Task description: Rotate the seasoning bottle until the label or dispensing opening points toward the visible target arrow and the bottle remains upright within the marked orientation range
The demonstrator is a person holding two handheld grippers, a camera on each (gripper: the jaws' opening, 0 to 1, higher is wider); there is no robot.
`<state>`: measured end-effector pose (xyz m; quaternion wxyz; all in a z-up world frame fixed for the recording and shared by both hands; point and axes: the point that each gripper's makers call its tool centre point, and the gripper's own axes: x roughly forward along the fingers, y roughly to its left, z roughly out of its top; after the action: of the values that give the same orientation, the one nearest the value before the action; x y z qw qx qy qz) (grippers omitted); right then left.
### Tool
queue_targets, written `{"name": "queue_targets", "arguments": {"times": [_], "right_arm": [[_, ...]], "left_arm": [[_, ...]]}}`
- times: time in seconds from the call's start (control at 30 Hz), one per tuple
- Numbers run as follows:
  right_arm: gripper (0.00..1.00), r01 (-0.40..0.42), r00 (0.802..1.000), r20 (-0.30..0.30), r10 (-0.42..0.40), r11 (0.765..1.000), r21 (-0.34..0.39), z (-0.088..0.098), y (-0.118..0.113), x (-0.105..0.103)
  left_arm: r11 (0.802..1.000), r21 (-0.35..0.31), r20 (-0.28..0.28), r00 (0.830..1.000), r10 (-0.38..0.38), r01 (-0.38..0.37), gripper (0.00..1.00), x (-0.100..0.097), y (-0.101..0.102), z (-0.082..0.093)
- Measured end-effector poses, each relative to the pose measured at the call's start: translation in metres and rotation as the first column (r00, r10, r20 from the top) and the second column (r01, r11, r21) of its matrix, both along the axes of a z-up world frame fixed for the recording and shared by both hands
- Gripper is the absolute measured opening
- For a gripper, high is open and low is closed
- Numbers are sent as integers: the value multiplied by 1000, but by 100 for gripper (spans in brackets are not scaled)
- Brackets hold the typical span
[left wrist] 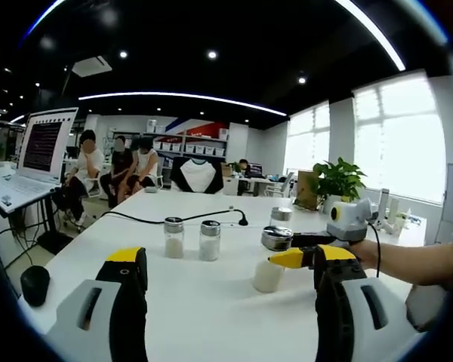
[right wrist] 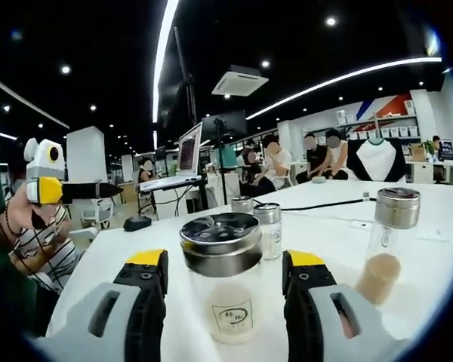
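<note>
A glass seasoning bottle (right wrist: 223,290) with a metal cap stands upright on the white table (left wrist: 204,317). Its small label (right wrist: 232,315) faces the right gripper view's camera. My right gripper (right wrist: 225,271) is open, a jaw on each side of the bottle, with a narrow gap showing at both. In the left gripper view the same bottle (left wrist: 269,273) stands right of centre, and the right gripper (left wrist: 306,256) reaches it from the right, held by a person's hand. My left gripper (left wrist: 230,264) stands open over bare table, holding nothing, to the left of the bottle.
Two small shakers (left wrist: 174,237) (left wrist: 210,240) stand mid-table, and another capped bottle (right wrist: 392,241) with brown contents stands nearby. A black cable (left wrist: 174,220), a mouse (left wrist: 35,283) and a laptop (left wrist: 38,154) lie toward the table's left. Several people sit behind.
</note>
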<state>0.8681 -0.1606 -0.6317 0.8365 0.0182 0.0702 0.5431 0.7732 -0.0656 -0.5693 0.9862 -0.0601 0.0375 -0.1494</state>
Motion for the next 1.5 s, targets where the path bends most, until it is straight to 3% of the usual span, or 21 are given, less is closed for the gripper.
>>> {"name": "queue_targets", "arguments": {"times": [0.27,0.47,0.93,1.07,1.5], "right_arm": [[55,-1,1000,-7,1,1000,3,-1,3,12],[43,-21,1000,11,22,1000,-18,-3,6,5],[42,-5,1000,17,6,1000,-26,-3,7,4],[41,2,1000,22,-1,999,-34,-4,7,4],[41,17,1000,18,-16,997,-73,-6,6,4]], "left_arm": [[1000,-3,0,1000,14,-14,96,-4,3,0],[1000,-6,0,1000,18,-18,96,-4,5,-1],[1000,1,24,999,23,-23,97,-6,7,4],[999,34,29,999,22,-23,97,-6,4,4],[1000,25,35,999,15,-15,97,-7,1,4]]}}
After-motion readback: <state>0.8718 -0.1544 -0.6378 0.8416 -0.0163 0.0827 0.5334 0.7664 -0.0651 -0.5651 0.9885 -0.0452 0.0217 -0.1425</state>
